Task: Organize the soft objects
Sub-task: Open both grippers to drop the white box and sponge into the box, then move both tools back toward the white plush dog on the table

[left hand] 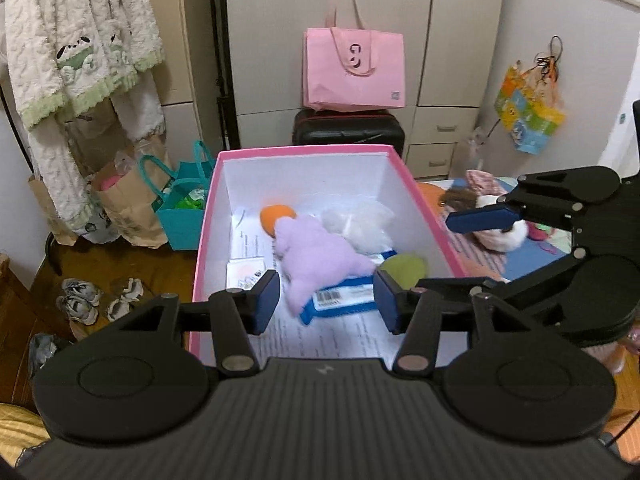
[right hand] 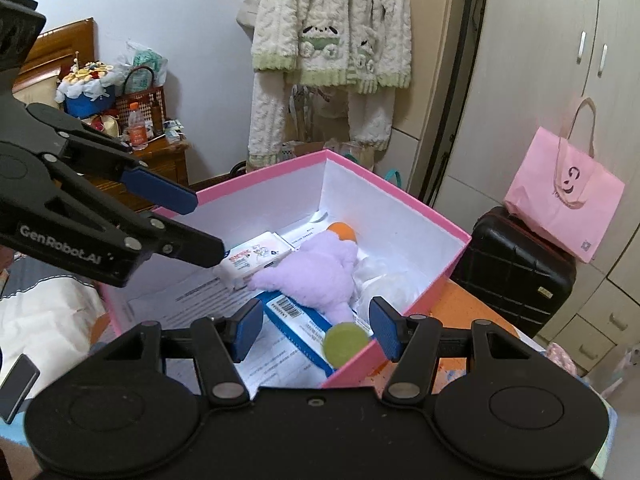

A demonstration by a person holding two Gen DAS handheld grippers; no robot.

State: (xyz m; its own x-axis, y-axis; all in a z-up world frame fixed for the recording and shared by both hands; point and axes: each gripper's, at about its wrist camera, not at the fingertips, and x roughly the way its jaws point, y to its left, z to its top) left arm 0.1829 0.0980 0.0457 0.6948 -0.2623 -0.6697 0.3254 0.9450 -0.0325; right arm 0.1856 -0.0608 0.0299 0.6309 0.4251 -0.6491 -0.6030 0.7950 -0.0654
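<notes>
One pink box (left hand: 208, 216) holds one purple plush (left hand: 316, 256); left tool (left hand: 326, 300) and right tool (right hand: 316, 330) gape empty at 6 o'clock.

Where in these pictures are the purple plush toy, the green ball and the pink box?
purple plush toy (left hand: 320, 254): left wrist view, middle of its body.
green ball (right hand: 345, 343): right wrist view, centre of the ball.
pink box (left hand: 302, 151): left wrist view, far rim.

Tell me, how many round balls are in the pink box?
2: an orange ball toward the far wall beside the purple plush, a green ball near the right wall. More may hide underneath.
</notes>
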